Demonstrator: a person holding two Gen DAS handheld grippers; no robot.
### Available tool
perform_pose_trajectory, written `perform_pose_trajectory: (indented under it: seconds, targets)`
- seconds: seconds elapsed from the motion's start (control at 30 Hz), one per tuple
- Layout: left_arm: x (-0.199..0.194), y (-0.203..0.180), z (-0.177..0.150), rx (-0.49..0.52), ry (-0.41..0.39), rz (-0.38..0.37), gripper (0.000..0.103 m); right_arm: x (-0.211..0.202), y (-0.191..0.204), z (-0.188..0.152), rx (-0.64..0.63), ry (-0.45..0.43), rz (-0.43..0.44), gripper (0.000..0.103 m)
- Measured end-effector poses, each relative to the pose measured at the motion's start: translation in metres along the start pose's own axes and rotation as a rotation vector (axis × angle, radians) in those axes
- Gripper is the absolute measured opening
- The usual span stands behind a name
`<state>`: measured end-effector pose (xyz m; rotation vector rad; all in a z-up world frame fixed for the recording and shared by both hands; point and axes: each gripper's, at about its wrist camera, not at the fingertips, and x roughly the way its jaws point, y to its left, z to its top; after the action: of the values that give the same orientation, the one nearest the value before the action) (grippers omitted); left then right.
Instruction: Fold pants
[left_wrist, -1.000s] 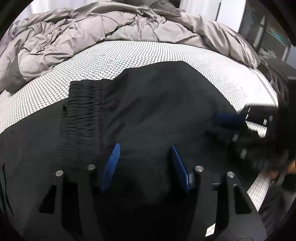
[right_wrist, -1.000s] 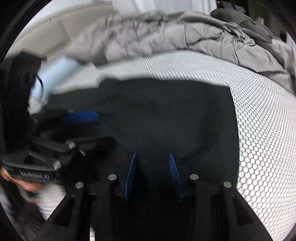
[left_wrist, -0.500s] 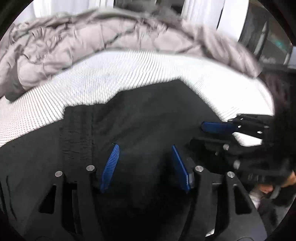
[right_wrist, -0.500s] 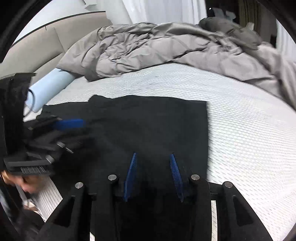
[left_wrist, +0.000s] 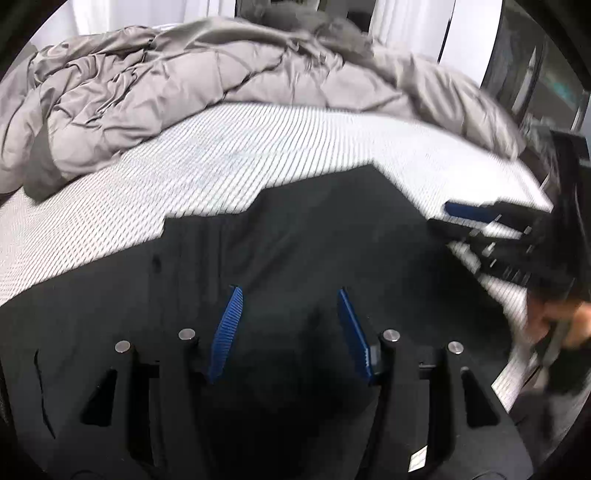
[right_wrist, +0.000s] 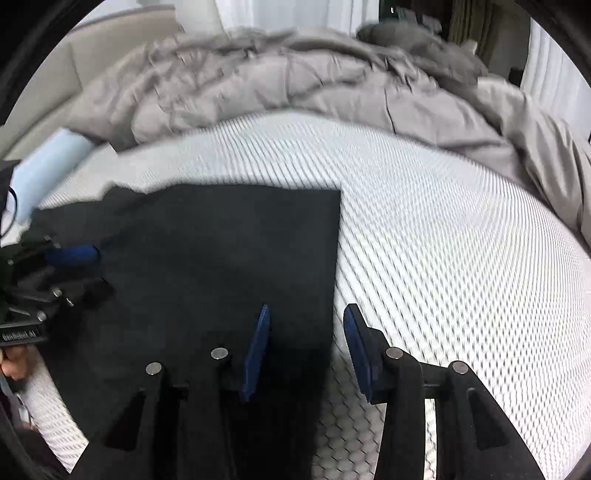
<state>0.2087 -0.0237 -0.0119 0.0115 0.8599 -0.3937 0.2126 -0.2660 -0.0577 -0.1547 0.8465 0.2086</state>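
Note:
The black pants (left_wrist: 295, 240) lie folded flat on the white honeycomb mattress (left_wrist: 221, 147). They also show in the right wrist view (right_wrist: 221, 251), with a straight right edge. My left gripper (left_wrist: 288, 295) is open and empty above the pants. My right gripper (right_wrist: 306, 314) is open and empty, its fingers astride the pants' right edge. The right gripper shows at the right of the left wrist view (left_wrist: 472, 218). The left gripper shows at the left of the right wrist view (right_wrist: 70, 258).
A rumpled grey duvet (left_wrist: 184, 81) is heaped along the far side of the bed, also in the right wrist view (right_wrist: 295, 81). A light blue roll (right_wrist: 48, 170) lies at the far left. The mattress edge drops off at the right (left_wrist: 517, 369).
Both grippers have pulled back and risen from the pants. The right gripper has moved right, to the pants' right edge, and opened wider. The pants lie still.

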Motion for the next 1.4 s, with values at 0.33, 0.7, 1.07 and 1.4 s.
perform_pose_trajectory:
  seconds: [0.33, 0.7, 1.07, 1.4]
  targets:
    - [0.060, 0.032, 0.013, -0.094, 0.071, -0.026, 0.041, 0.066, 0.053, 0.020, -0.141, 0.113, 0.036, 0.043]
    - [0.011, 0.028, 0.022, -0.064, -0.023, -0.073, 0.045, 0.032, 0.006, 0.029, -0.053, 0.052, -0.070, 0.046]
    - [0.045, 0.073, 0.017, -0.202, 0.026, -0.029, 0.025, 0.074, 0.044, 0.032, -0.137, 0.115, -0.093, 0.048]
    - [-0.018, 0.081, -0.002, -0.273, -0.017, 0.049, 0.031, -0.005, -0.083, -0.010, 0.248, 0.067, 0.085, 0.058]
